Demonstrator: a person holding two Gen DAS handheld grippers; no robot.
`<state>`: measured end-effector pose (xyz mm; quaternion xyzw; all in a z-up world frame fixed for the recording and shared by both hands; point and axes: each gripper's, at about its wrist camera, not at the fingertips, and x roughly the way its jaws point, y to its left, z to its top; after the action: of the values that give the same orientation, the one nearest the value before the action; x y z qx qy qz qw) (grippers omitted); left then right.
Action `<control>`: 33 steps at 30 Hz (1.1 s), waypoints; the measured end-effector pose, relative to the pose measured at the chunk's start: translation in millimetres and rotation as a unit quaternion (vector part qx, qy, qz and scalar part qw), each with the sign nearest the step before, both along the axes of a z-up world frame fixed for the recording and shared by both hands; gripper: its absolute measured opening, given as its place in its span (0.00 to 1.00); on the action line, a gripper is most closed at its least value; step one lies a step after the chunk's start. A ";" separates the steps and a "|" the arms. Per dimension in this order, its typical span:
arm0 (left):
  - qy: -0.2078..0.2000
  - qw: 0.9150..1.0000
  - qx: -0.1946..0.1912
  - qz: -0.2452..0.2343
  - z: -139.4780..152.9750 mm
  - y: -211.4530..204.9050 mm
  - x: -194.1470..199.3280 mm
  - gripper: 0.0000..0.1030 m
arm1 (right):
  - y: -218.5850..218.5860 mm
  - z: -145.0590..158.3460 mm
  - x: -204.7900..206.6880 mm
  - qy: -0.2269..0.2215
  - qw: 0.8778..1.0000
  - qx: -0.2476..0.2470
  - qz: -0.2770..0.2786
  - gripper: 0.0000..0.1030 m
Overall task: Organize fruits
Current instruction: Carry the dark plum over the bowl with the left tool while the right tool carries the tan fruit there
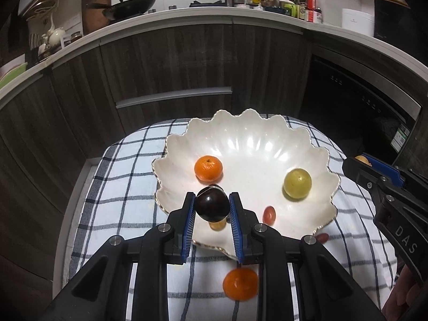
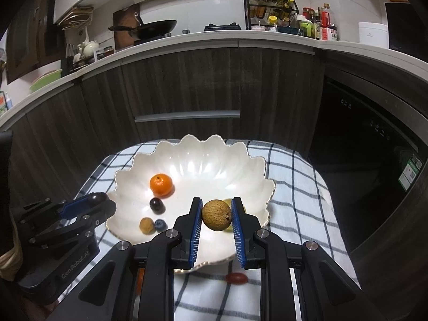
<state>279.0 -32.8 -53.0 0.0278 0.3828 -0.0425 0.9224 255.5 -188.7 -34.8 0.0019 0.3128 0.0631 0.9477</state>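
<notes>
Nearest on the checked cloth (image 1: 112, 214) covering the bench lie two loose fruits: one mandarin (image 1: 240, 283) under the left gripper and one small red fruit (image 2: 236, 278) under the right gripper. Above them, at the near rim of the scalloped white bowl (image 1: 240, 133), each gripper is clamped on one round fruit: the left gripper (image 1: 212, 207) on a dark plum-like fruit (image 1: 212, 205), the right gripper (image 2: 216, 215) on a brown, rough-skinned fruit (image 2: 217, 214). Both fruits are held only at their sides, close to the pad tips, over the bowl's near edge. Inside the bowl, near to far, the right wrist view shows one small brown fruit (image 2: 146, 225), one blueberry (image 2: 160, 224), one dark grape (image 2: 156, 204) and one mandarin (image 2: 160, 185); the left wrist view adds one pale green fruit (image 1: 297, 183) at the right and one red fruit (image 1: 269, 214) on the near inner slope. Counted: two mandarins, two brown fruits, two dark fruits, and one each of blueberry and green fruit; the small red fruits number at least two, exact total uncertain. Likely risks: a smooth round fruit may slip from the pad tips and roll off the cloth; released too near, it may strike the rim and bounce out; dropped from height, it may knock resting fruit.
</notes>
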 end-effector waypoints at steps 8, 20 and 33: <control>0.004 1.000 -0.003 0.015 -2.1 5.5 17.1 0.25 | -2.4 0.9 20.9 0.000 1.000 0.000 -0.016 0.23; 0.008 1.000 0.005 0.025 -11.5 10.3 47.0 0.25 | -2.1 -6.8 51.8 0.009 1.000 -0.012 -0.024 0.23; 0.017 0.998 -0.013 0.061 -23.2 25.5 79.0 0.25 | -1.0 -15.2 92.1 0.029 0.998 -0.004 -0.049 0.23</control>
<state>357.9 -7.3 -76.2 -0.0083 0.3991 0.0088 0.9168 347.6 -189.7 -50.0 0.0157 0.3404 0.0150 0.9400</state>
